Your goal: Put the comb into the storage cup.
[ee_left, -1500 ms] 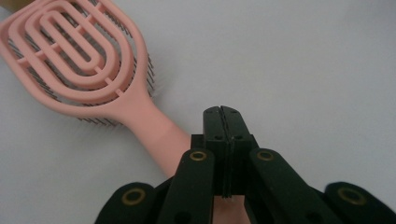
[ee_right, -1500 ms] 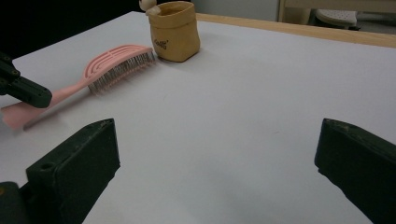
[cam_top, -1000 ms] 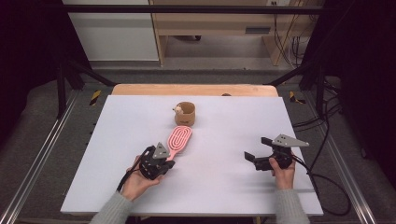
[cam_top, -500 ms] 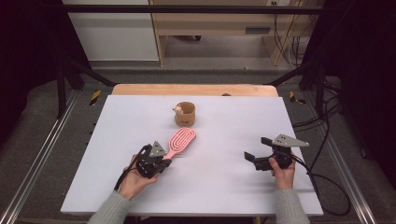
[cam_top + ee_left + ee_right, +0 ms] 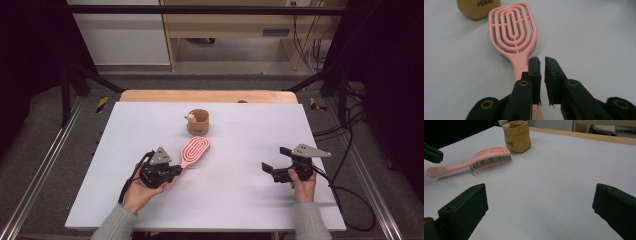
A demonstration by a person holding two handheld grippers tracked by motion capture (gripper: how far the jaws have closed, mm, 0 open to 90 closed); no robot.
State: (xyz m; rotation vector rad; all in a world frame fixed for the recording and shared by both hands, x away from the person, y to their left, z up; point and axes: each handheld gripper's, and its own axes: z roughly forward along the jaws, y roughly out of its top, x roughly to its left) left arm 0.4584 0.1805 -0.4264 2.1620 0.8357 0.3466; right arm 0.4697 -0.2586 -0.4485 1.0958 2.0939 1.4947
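Where white tabletop (image 5: 240,200) lies smooth, ribbed pink plastic hairbrush (image 5: 193,151), oval-headed

Brush (image 5: 512,37) handle end hidden under left tool (image 5: 540,72); tan pouch (image 5: 477,7) beyond brush cut off by edge.

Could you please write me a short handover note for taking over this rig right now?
Left gripper: jaws barely apart, just been opening, nothing between them; the brush handle lies just under one jaw.
Right gripper: wide open, empty, at the right of the table.
Brush: bristles down on the table, head toward the pouch, apart from it.
Done: brush lies on the table. Left: probably regrip the handle if it must move on.
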